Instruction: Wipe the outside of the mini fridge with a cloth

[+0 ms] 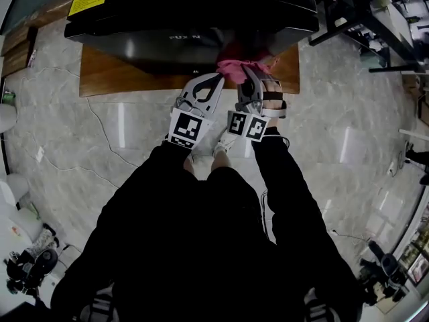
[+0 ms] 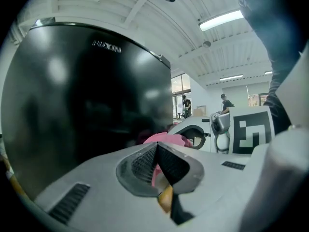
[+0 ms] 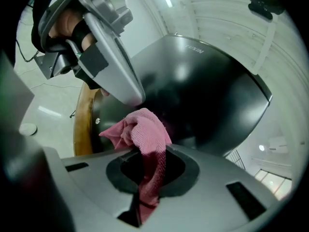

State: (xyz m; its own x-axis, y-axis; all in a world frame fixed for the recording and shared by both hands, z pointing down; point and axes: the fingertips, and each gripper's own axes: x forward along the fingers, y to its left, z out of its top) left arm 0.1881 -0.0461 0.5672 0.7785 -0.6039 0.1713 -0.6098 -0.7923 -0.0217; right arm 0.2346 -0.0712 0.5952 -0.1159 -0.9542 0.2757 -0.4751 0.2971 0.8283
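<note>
The black mini fridge (image 1: pixel 188 12) stands on a low wooden board (image 1: pixel 107 76); its glossy front fills the left gripper view (image 2: pixel 87 95) and the right gripper view (image 3: pixel 207 91). My right gripper (image 1: pixel 249 72) (image 3: pixel 149 151) is shut on a pink cloth (image 1: pixel 236 69) (image 3: pixel 145 127), which is bunched up at the fridge's lower front edge. My left gripper (image 1: pixel 218 79) (image 2: pixel 155 146) hangs just left of it with its jaw tips together, close beside the cloth (image 2: pixel 166 139). From the right gripper's camera, the left gripper (image 3: pixel 111 57) sits just above the cloth.
A thin cable (image 1: pixel 100 133) runs across the marble floor left of my legs. A black metal frame (image 1: pixel 362 19) stands at the upper right and camera gear (image 1: pixel 27 267) lies at the lower left. Two people (image 2: pixel 186 105) stand far off in the room.
</note>
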